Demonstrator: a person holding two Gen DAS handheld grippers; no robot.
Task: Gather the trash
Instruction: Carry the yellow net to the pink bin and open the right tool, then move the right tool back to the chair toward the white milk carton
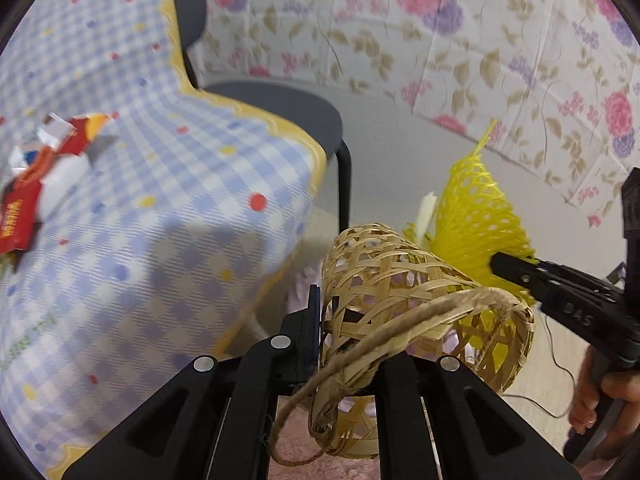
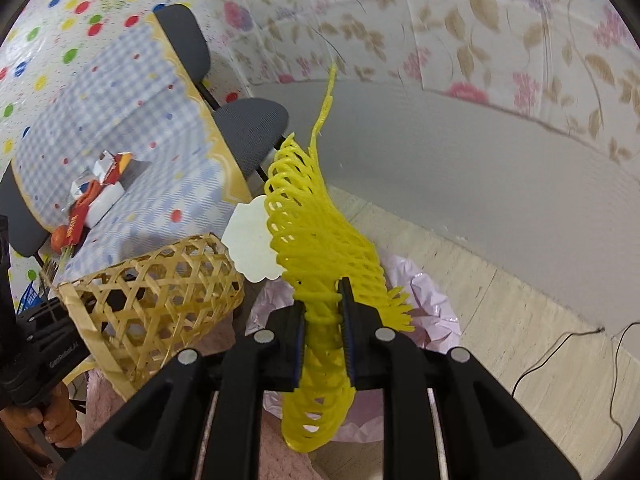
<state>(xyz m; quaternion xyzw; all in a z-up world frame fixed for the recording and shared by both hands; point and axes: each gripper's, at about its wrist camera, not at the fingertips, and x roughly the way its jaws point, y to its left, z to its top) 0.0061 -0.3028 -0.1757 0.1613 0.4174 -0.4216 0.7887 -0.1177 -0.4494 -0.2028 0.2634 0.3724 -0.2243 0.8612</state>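
Note:
My left gripper (image 1: 352, 344) is shut on a woven bamboo basket (image 1: 404, 300), held tilted on its side in the air beside the table; it also shows in the right wrist view (image 2: 160, 292). My right gripper (image 2: 324, 320) is shut on a yellow foam fruit net (image 2: 316, 232), held just past the basket's mouth; the net shows in the left wrist view (image 1: 476, 216) too. A white scalloped paper piece (image 2: 252, 232) sits at the basket's mouth. Below is a bin lined with a pink bag (image 2: 420, 308). Torn red and white wrappers (image 1: 44, 172) lie on the table.
The table has a blue checked cloth with a yellow border (image 1: 168, 208). A grey chair (image 1: 280, 108) stands behind it. A floral wall covering (image 1: 440, 40) hangs above a grey wall. A black cable (image 2: 560, 352) lies on the floor. Pink rug (image 1: 296, 440) lies below.

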